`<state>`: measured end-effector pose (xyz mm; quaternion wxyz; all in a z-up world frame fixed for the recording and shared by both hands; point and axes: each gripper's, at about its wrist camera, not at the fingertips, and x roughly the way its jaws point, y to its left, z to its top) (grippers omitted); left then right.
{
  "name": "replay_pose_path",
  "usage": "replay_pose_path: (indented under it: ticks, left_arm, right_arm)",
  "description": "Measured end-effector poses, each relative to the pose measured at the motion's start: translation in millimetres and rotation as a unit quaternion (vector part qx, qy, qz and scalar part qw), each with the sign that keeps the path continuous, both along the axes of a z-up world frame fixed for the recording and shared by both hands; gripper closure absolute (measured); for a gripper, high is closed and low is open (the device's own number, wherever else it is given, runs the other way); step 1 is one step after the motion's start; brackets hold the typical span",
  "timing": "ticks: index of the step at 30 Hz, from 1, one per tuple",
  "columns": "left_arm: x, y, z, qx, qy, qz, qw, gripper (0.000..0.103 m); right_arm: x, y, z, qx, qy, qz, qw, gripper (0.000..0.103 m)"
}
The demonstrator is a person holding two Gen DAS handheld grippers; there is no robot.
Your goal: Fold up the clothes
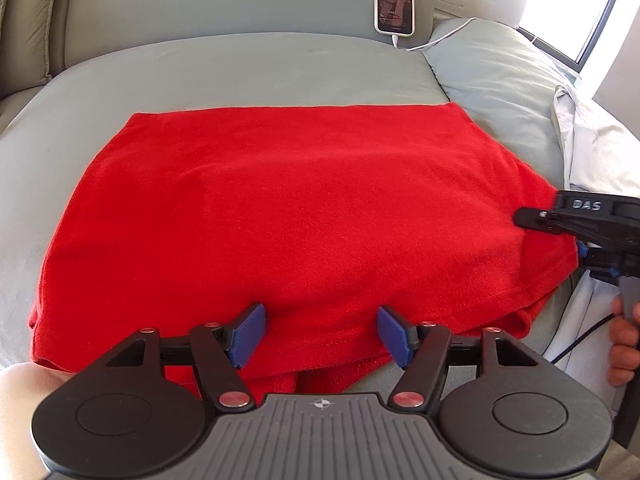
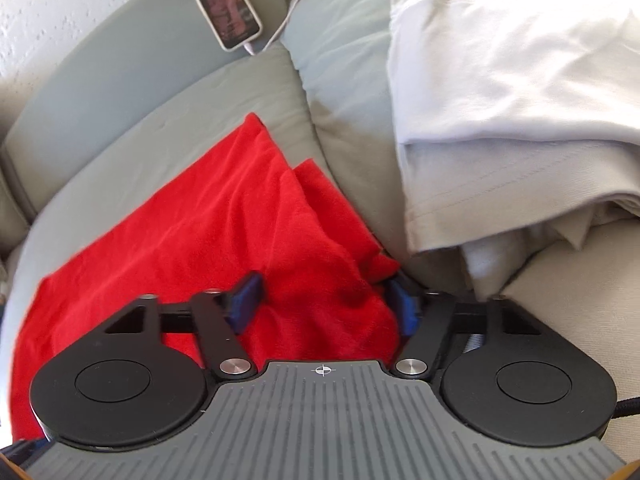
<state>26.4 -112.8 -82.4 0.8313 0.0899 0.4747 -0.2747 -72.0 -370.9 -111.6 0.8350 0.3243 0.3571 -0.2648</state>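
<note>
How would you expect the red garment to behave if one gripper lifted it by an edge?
The red garment is probably floppy: it wrinkles near the right gripper. Likely light, being thin knit. Its stacked layers at the near hem may slide apart.

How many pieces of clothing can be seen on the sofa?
2, maybe more. The red knit garment lies flat on the grey seat cushion. A pale white-grey cloth pile sits at its right; it may hold several pieces, I cannot tell.
</note>
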Motion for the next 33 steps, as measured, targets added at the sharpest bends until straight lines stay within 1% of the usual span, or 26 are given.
replay_pose_path:
  ticks: [1,3,6,8,9,11,13,15,18,19,21,23,25,26,28,30,33]
  left_arm:
    - [0,0,0,0.001,0.000,-0.001,1.0000,0.040]
    - [1,-1,1,0.005,0.001,-0.005,1.0000,0.040]
    - [0,-1,9,0.022,0.004,-0.016,0.9996,0.040]
    - [-1,6,19,0.014,-0.007,-0.009,0.9998,0.040]
    - [0,13,24,0.004,-0.014,-0.001,0.9999,0.039]
    - [7,26,30,-0.008,-0.025,0.028,0.9993,0.039]
    - [17,41,30,-0.007,-0.027,0.063,0.9976,0.039]
    - [27,56,26,0.008,-0.029,0.092,0.9953,0.040]
    - [37,75,17,0.036,-0.030,0.114,0.9923,0.041]
    - [40,79,12,0.044,-0.024,0.113,0.9924,0.042]
    - [44,85,1,0.045,-0.016,0.112,0.9925,0.040]
    - [46,92,0,0.023,-0.006,0.125,0.9918,0.040]
    - [44,95,7,0.012,-0.007,0.130,0.9914,0.043]
    - [41,98,13,0.002,-0.008,0.129,0.9916,0.051]
    - [34,107,26,-0.029,-0.013,0.128,0.9912,0.050]
    - [27,121,39,-0.059,-0.023,0.138,0.9885,0.046]
    - [21,144,55,-0.081,-0.040,0.167,0.9818,0.046]
  right_arm:
    - [-5,-4,0,0.012,-0.015,-0.004,1.000,0.067]
    - [-12,-8,1,0.042,-0.044,-0.004,0.998,0.084]
    - [-10,-13,2,0.073,-0.057,-0.006,0.996,0.087]
    - [-8,-18,6,0.089,-0.062,-0.008,0.994,0.087]
    - [-6,-18,10,0.086,-0.061,-0.003,0.994,0.087]
    - [0,-14,18,0.064,-0.051,0.016,0.997,0.087]
    - [6,-8,25,0.040,-0.035,0.029,0.998,0.087]
    - [11,-1,34,0.015,-0.028,0.044,0.999,0.087]
    - [20,16,52,-0.044,-0.026,0.082,0.995,0.087]
    - [23,24,60,-0.073,-0.025,0.101,0.992,0.087]
    - [32,42,71,-0.112,-0.026,0.136,0.984,0.087]
    - [41,60,82,-0.142,-0.027,0.169,0.975,0.087]
    - [54,79,92,-0.161,-0.029,0.202,0.965,0.087]
    - [60,91,97,-0.174,-0.031,0.222,0.959,0.087]
    - [72,115,105,-0.196,-0.032,0.260,0.945,0.087]
    - [86,137,110,-0.206,-0.032,0.291,0.934,0.087]
    - [106,165,115,-0.207,-0.032,0.326,0.922,0.087]
